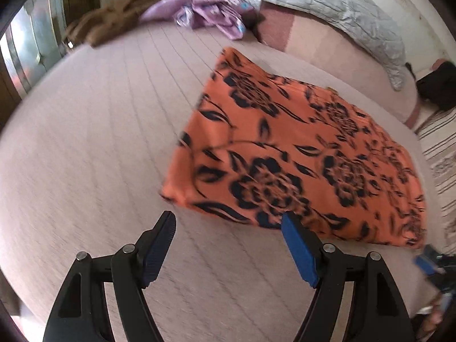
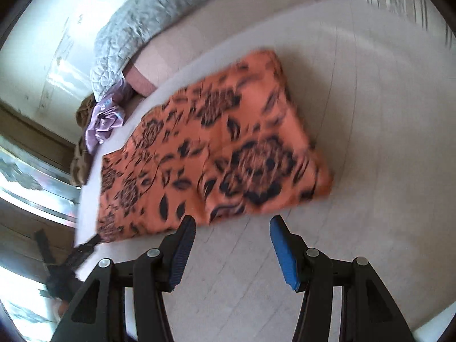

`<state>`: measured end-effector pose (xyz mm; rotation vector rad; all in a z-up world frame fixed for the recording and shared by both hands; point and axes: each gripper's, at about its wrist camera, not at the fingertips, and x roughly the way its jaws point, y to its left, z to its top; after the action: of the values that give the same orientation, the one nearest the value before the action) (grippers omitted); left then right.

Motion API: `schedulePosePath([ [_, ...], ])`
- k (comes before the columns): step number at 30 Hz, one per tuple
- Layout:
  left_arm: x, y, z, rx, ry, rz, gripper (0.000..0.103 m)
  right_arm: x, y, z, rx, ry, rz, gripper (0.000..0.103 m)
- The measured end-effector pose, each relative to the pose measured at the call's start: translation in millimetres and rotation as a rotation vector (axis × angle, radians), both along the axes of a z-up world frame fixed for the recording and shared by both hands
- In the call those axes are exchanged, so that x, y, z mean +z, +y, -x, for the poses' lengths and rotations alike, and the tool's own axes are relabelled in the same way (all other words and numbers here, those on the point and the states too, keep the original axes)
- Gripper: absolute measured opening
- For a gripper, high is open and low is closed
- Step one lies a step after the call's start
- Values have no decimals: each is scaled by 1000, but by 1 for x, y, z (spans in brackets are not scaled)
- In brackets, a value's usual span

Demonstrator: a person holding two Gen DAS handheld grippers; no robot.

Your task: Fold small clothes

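Orange cloth: a folded orange garment with a black flower-and-leaf print, lying flat on the bed as a rough rectangle. In the left wrist view it fills the centre and right; in the right wrist view it sits mid-frame, slanting from lower left to upper right.

Bed surface: pale pinkish-grey bedcover with thin stitched lines, takes up most of both views.

Left claw: the black two-finger left gripper with blue pads is at the bottom of its own view, jaws standing well apart with nothing between them. One blue pad tip overlaps the near edge of the orange cloth in the picture, but I honestly can't tell if it touches or just hovers above.

Right claw: the black right gripper with blue pads, bottom of its view, jaws also apart and holding nothing. It's pointed at the bare cover just beside the near edge of the cloth. It also peeks in, blurred, at the lower right edge of the left view.

Other stuff: a crumpled lilac garment at the top of the left view, a brown fuzzy fabric heap upper left next to it, and a grey quilted blanket along the upper right. All well apart from the orange cloth.

Sharpness: both views are a bit motion-smeared.
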<state>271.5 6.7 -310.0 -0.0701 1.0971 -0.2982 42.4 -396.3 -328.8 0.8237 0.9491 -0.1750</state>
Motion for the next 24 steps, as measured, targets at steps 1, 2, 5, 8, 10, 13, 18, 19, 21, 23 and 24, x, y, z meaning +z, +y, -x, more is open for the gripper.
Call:
schedulePosePath([
  [1,-2,1,0,2,17,26,77,-7,-1,-1,-4,2,-42,62],
  [2,-4,2,-1,10,38,52,78,-14,-1,0,-13,3,-89,65],
  [5,-16,10,-13,60,130,128,80,-28,-4,-7,-51,23,-133,66],
  [8,-23,24,-22,145,165,245,81,-37,-11,-14,-91,20,-162,66],
  [10,-25,30,-28,186,169,301,82,-40,-18,-19,-120,0,-192,67],
  [13,-31,36,-35,252,170,384,86,-48,-31,-26,-180,-42,-249,67],
  [18,-30,38,-41,308,131,452,84,-55,-44,-40,-236,-95,-324,75],
  [19,-31,39,-41,325,119,456,79,-55,-45,-42,-237,-97,-322,75],
  [21,-32,46,-42,347,114,435,52,-55,-46,-44,-263,-113,-318,75],
  [23,-33,49,-41,361,109,408,34,-54,-48,-45,-266,-123,-313,71],
  [24,-34,49,-41,362,106,409,31,-54,-49,-44,-269,-128,-305,68],
])
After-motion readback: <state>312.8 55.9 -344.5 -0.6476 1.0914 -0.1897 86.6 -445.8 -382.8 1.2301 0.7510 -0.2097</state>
